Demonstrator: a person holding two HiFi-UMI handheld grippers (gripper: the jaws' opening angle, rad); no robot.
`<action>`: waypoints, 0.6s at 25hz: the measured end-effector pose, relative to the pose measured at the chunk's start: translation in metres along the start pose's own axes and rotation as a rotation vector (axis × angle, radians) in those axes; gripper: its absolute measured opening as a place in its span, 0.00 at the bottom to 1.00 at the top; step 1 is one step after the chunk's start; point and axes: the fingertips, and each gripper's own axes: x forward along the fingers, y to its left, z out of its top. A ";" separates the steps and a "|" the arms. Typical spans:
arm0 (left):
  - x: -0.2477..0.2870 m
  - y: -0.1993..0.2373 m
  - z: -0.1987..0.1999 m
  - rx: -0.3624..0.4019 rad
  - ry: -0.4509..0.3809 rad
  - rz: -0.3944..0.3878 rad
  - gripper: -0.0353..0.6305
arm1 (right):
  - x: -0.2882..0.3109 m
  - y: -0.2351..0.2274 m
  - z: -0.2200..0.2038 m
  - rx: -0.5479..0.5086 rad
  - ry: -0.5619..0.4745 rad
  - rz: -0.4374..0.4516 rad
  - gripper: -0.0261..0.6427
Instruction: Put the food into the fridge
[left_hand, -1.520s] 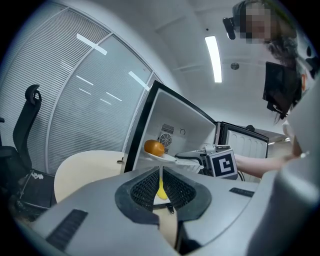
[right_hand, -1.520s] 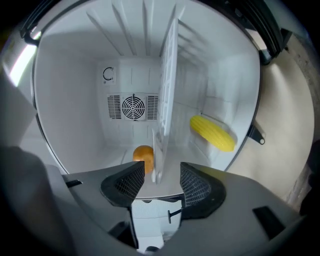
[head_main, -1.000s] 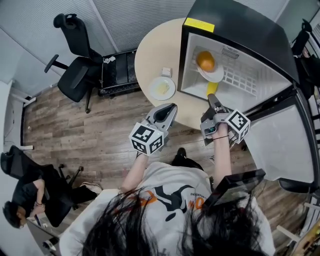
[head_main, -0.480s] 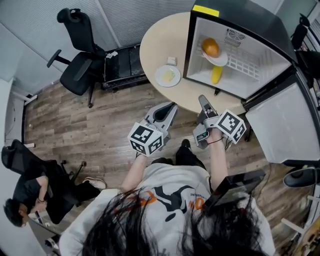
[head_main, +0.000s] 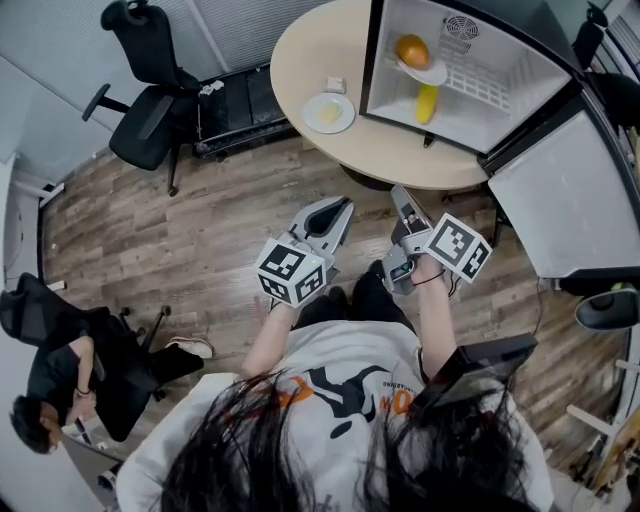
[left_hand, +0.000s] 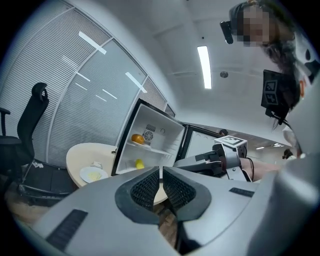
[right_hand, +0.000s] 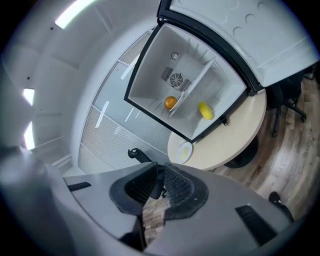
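1. The left gripper (head_main: 345, 203) is seen with its jaws squeezed nearly together, nothing held. The right gripper's (head_main: 398, 190) jaws have just been closing and are almost touching, nothing between them.
2. Both are held over open wood floor (head_main: 200, 220), short of the round counter's (head_main: 300, 50) near edge.
3. The fridge (head_main: 500, 60) is parked on the counter with its door (head_main: 560, 200) swung wide to the right. An orange (head_main: 412, 50) is seen on the shelf, and a yellow fruit (head_main: 427, 103) below it.
4. A plate (head_main: 328, 112) of food is left on the counter, just beside the fridge's left edge.
5. An office chair (head_main: 150, 120) is parked well off left.

I can read no word, number or brand, the fridge (head_main: 520, 70) included. The left cube (head_main: 292, 272) and right cube (head_main: 458, 247) bear only black-and-white square patterns. The shirt (head_main: 340, 385) carries an orange and black print, unreadable under hair.
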 end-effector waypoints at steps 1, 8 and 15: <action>-0.002 -0.004 -0.002 -0.003 0.000 -0.002 0.07 | -0.005 0.000 -0.003 -0.008 0.002 -0.004 0.12; -0.007 -0.032 -0.008 0.003 0.006 -0.009 0.07 | -0.032 -0.005 -0.010 -0.005 0.008 -0.006 0.11; -0.008 -0.066 -0.008 -0.004 -0.018 0.031 0.07 | -0.073 -0.018 -0.007 -0.003 0.028 0.008 0.11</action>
